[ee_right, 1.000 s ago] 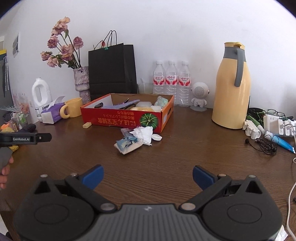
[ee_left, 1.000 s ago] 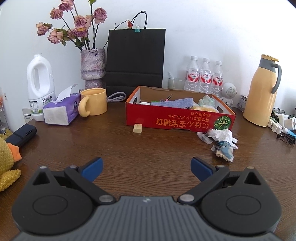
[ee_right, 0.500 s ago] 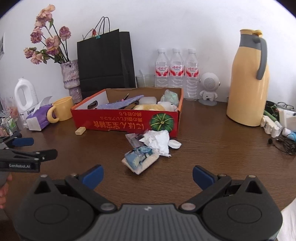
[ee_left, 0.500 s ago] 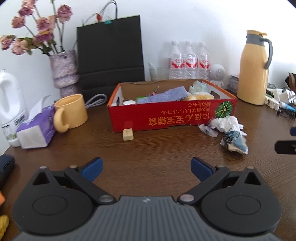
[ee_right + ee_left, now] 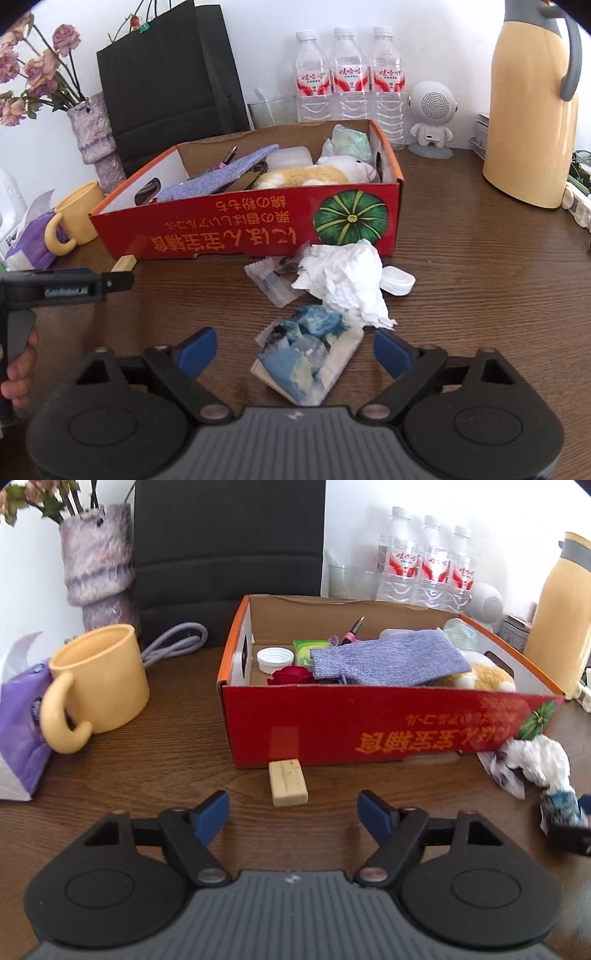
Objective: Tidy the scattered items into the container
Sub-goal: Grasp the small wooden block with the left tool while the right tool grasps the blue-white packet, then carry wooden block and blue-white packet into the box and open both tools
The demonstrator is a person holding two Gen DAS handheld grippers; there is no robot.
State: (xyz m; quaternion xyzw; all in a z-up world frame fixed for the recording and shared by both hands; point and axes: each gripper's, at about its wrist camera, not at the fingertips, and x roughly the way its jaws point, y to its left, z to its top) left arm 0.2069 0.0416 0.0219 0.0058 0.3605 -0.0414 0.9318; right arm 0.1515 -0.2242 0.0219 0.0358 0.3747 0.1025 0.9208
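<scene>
A red cardboard box [image 5: 369, 720] [image 5: 240, 229] holds a purple cloth [image 5: 384, 661], a plush toy, a cap and other small items. A beige block [image 5: 288, 782] lies on the table against the box front, just ahead of my left gripper [image 5: 291, 814]. Its jaws are closing and the pads touch nothing. My right gripper [image 5: 293, 349] straddles a crumpled blue-and-white wrapper [image 5: 306, 354]. Its jaws are closing with the pads clear of the wrapper. Beyond it lie a white tissue wad [image 5: 343, 280], a clear wrapper [image 5: 273, 280] and a small white case [image 5: 397, 282].
A yellow mug [image 5: 99, 679] and a purple tissue pack [image 5: 22, 716] stand left of the box. Behind are a vase [image 5: 96, 561], a black bag [image 5: 229, 539], water bottles [image 5: 347, 74] and a speaker figure [image 5: 432, 114]. A yellow thermos [image 5: 528, 107] stands at the right.
Both grippers have moved forward and down toward the box, and their jaws have narrowed. The block now sits by the left fingertips, and the wrapper lies between the right fingers.
</scene>
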